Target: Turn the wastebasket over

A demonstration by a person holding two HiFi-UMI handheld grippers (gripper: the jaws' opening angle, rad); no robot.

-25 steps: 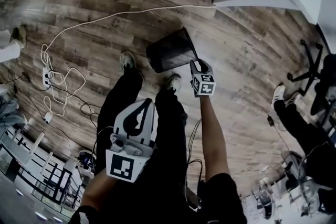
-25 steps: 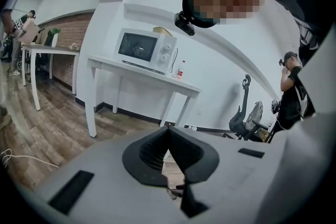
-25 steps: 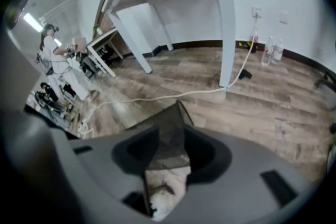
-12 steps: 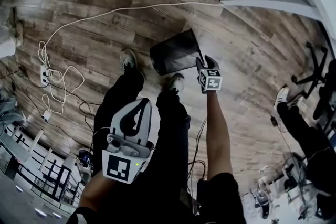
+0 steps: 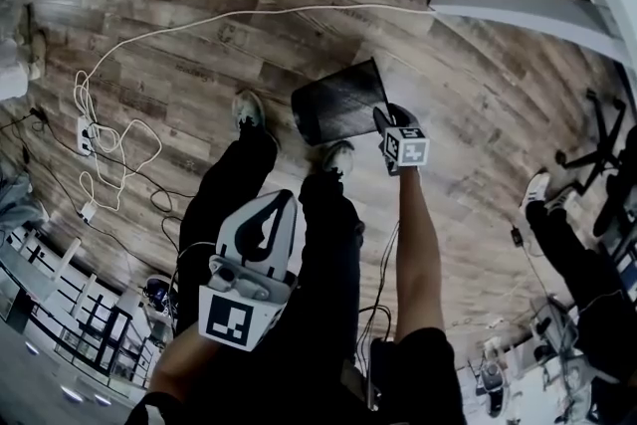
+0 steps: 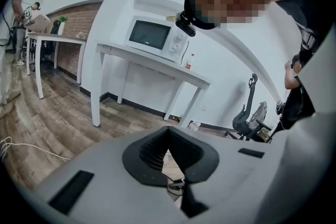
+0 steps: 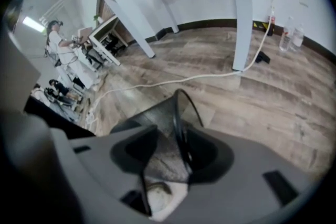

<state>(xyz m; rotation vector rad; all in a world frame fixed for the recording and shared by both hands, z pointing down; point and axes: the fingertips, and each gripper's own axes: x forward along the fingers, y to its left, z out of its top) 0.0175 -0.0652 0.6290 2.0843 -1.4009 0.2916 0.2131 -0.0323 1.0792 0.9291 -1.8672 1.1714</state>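
Partway: mesh wastebasket (image 5: pixel 338 103) tipped sideways, rim pinched by right gripper (image 5: pixel 381 115); left gripper (image 5: pixel 279 201) clenched, empty. Full flip to go.

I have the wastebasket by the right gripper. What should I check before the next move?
1. Grip: ok. The right gripper has its jaws closed on the rim of the mesh wastebasket.
2. Basket turned over: not ok. It lies tilted on its side, mouth towards the right gripper.
3. Left gripper free: ok. Its jaws are together, empty, held near the body.
4. Cable: ok. The white cable lies on the floor beyond the basket, apart from it.
5. Feet: not ok. One shoe sits right beside the basket.
6. Basket empty: cannot tell.
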